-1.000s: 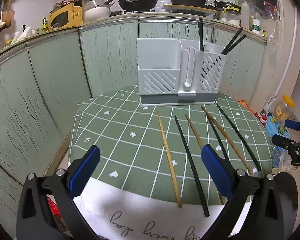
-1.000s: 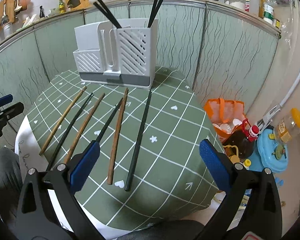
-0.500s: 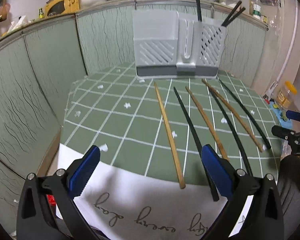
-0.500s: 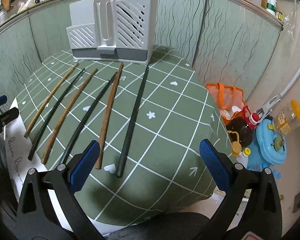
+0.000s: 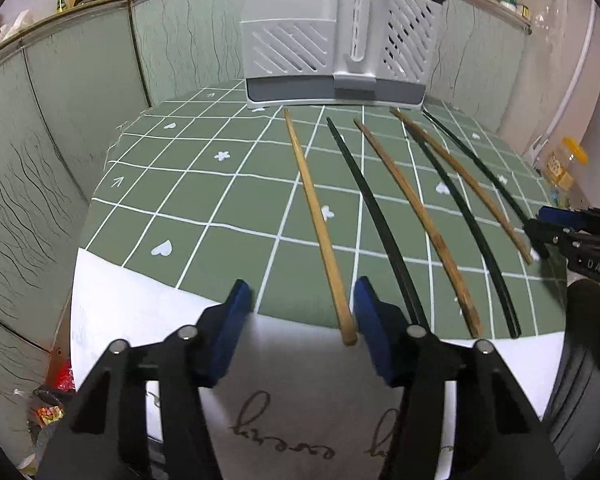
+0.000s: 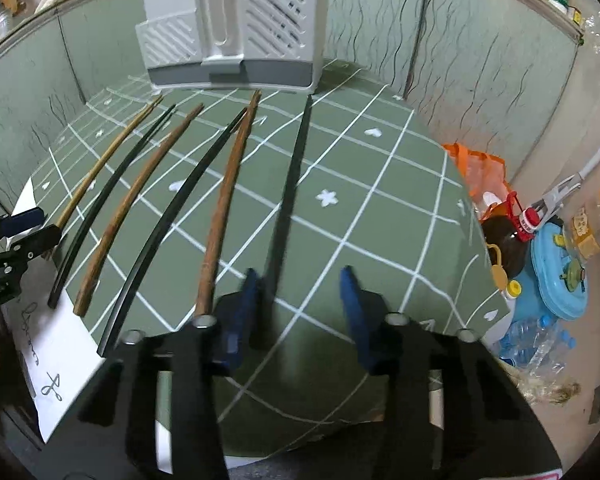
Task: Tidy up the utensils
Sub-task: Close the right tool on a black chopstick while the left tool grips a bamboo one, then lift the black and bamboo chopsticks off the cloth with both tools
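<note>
Six chopsticks (image 5: 400, 216) lay side by side on the tabletop (image 5: 204, 200), their long axes running from the near edge toward the rack (image 5: 332, 44) at the far edge. The left gripper (image 5: 302, 312) was closing around the near end of the light chopstick (image 5: 318, 216). The right gripper (image 6: 296, 300) was closing around the rightmost black chopstick (image 6: 290, 192); neither was pinched yet. Nothing stood between chopsticks and rack.

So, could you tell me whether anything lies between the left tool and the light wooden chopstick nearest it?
Nothing visible does: the left tool is closing around the near end of the light wooden chopstick, only bare tablecloth between them.
</note>
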A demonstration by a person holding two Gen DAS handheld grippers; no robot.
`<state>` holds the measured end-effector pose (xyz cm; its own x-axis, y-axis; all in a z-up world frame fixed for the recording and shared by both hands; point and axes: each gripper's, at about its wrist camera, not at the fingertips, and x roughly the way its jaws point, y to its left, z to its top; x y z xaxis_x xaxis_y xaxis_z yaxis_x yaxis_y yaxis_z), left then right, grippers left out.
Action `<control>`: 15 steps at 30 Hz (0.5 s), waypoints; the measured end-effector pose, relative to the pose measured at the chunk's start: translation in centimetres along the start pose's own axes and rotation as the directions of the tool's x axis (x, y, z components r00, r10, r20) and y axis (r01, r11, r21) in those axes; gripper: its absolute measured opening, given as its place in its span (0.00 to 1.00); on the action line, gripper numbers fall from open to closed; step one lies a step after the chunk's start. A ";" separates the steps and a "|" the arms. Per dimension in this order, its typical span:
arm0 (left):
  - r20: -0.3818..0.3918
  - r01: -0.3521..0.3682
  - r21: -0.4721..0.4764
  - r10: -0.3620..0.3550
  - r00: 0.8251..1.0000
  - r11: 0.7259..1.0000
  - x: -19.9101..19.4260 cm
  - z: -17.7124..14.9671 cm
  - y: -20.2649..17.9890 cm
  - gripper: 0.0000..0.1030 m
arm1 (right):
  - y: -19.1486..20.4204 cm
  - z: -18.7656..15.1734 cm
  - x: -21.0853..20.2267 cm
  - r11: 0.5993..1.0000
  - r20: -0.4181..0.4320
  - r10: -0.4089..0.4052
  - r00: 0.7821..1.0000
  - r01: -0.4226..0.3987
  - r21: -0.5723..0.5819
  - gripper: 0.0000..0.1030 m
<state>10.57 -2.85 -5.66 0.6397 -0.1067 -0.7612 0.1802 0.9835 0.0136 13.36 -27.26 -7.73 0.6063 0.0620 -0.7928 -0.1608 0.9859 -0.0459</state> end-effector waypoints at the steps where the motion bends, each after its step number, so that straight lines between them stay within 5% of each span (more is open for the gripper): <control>1: 0.002 -0.006 0.002 0.006 1.000 1.000 -0.1 -0.1 -0.2 0.50 | 0.2 -0.1 0.0 1.000 0.003 -0.001 1.000 0.001 -0.003 0.25; 7: 0.014 -0.026 0.002 0.026 1.000 1.000 -0.5 -0.6 -1.3 0.34 | 0.9 -0.8 -0.3 1.000 0.000 -0.005 1.000 0.005 0.006 0.14; 11: 0.028 -0.054 0.011 0.054 0.998 0.998 -0.7 -1.1 -2.5 0.12 | 0.8 -1.1 -0.4 0.998 -0.004 0.003 1.000 -0.002 0.055 0.06; 15: 0.023 -0.071 0.006 0.071 0.997 0.997 -0.8 -0.9 -2.7 0.08 | 0.8 -1.0 -0.5 0.997 -0.010 -0.001 1.000 0.001 0.076 0.06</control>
<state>8.90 -5.28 -5.70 0.6677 -0.0403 -0.7433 0.1393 0.9877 0.0716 12.18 -26.69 -7.95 0.5988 0.0599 -0.7986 -0.1000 0.9950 -0.0003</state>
